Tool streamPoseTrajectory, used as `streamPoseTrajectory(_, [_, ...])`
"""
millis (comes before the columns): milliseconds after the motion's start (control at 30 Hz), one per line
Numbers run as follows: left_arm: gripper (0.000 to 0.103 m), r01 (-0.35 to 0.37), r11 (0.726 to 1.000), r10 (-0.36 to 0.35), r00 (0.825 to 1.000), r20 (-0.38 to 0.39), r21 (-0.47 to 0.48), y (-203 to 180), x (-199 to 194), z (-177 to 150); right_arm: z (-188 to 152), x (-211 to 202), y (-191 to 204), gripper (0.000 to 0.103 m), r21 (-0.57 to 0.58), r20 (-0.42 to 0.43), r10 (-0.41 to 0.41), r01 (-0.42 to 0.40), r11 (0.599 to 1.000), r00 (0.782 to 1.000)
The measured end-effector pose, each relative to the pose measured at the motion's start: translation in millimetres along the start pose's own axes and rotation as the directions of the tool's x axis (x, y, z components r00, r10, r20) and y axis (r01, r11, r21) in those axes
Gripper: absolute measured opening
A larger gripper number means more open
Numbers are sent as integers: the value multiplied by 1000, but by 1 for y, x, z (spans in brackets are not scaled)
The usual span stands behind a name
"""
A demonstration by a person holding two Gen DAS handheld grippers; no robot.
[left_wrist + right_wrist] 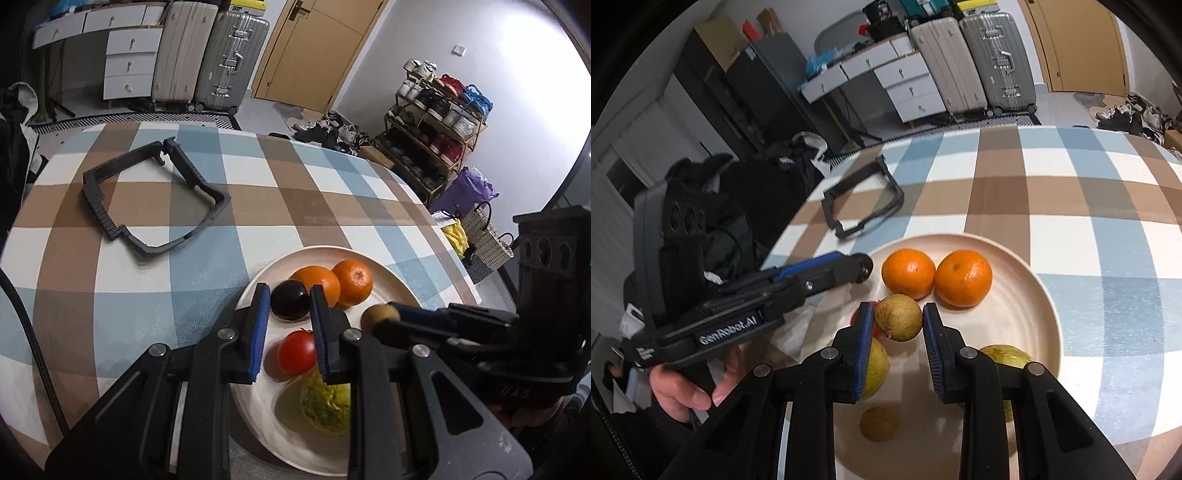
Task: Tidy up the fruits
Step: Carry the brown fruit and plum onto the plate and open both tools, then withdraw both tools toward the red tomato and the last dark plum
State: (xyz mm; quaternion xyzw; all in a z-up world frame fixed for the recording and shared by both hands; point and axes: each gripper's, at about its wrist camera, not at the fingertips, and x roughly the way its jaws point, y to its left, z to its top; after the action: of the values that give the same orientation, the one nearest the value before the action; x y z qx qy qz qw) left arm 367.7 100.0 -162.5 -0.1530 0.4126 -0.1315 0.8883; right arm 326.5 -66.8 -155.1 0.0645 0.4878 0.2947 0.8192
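A cream plate (255, 284) (1038, 291) on the checked tablecloth holds two oranges (351, 282) (963, 277), a red tomato (297, 352) and yellow-green fruits (325, 406) (1010, 354). My left gripper (289, 288) (863, 264) is shut on a dark plum (290, 304), held just above the plate's left part. My right gripper (897, 307) (391, 314) is shut on a small brown fruit (898, 318) (379, 316), held over the plate's middle, close to the oranges. A brown round patch (878, 424) lies on the plate below it.
A black plastic frame (147, 199) (864, 206) lies on the table's far left. A hand (683, 391) holds the left gripper's handle. Suitcases (207, 55) and drawers stand beyond the table; a shoe rack (432, 122) stands at the right.
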Motion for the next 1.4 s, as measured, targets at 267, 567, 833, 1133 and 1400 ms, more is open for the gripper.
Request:
streamPoseTrajectory(267, [19, 24, 999, -25, 1000, -17, -34, 8, 12, 0, 1, 16, 6, 28, -30, -16, -49, 49, 998, 999])
streamPoseTrajectory(567, [24, 40, 998, -39, 999, 17, -50, 5, -8, 3, 1, -12, 12, 50, -45, 90, -49, 53, 998, 995])
streamPoseTrajectory(833, [65, -28, 1000, 29, 994, 105, -13, -21, -62, -13, -25, -90, 14, 74, -12, 291, -69, 76, 997, 954])
streamPoseTrajectory(1133, [79, -106, 991, 91, 983, 159, 86, -70, -115, -54, -77, -164, 28, 98, -20, 460, -129, 155, 988, 879])
streamPoseTrajectory(1400, [86, -155, 981, 130, 972, 197, 116, -103, -151, -90, -112, -197, 44, 102, -40, 499, -122, 164, 986, 858])
